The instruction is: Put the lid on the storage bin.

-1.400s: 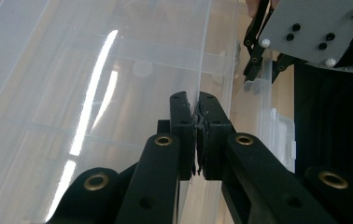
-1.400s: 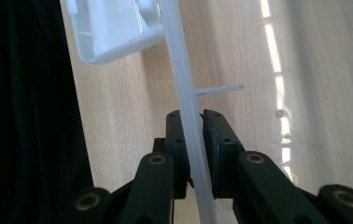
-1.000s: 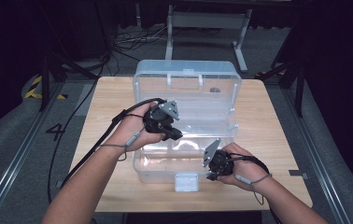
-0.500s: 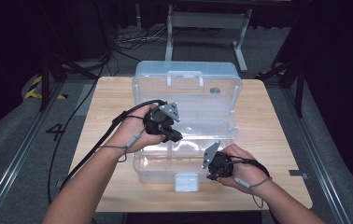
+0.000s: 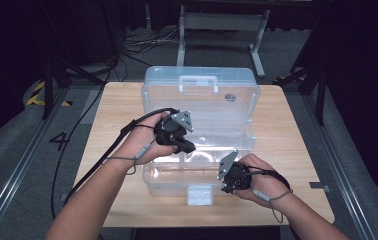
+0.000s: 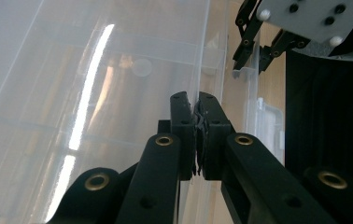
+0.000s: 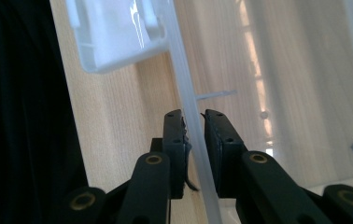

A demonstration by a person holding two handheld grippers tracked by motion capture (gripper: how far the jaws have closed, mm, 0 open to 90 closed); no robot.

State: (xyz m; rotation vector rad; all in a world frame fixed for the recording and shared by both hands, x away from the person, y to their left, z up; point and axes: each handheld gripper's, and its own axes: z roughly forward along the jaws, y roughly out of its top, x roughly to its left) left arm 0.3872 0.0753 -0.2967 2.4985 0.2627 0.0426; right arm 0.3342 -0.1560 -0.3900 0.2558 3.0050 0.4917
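A clear plastic box (image 5: 172,182) stands on the wooden table with its lid (image 5: 202,95) tilted back open. My left gripper (image 5: 189,147) reaches into the middle of the box. In the left gripper view it (image 6: 196,100) is shut on a thin clear edge (image 6: 202,56) of the box. My right gripper (image 5: 225,187) is at the box's front wall, beside the white latch (image 5: 200,194). Its jaws (image 7: 193,116) straddle that wall (image 7: 184,70) and have just been opening, so a small gap shows at one pad. The right gripper (image 6: 254,51) also appears in the left gripper view.
The table (image 5: 302,150) has bare wood on both sides of the box. Its front edge runs just under the latch (image 7: 118,37). Black cables trail from my left gripper off the table's left side. Dark floor and metal frames surround the table.
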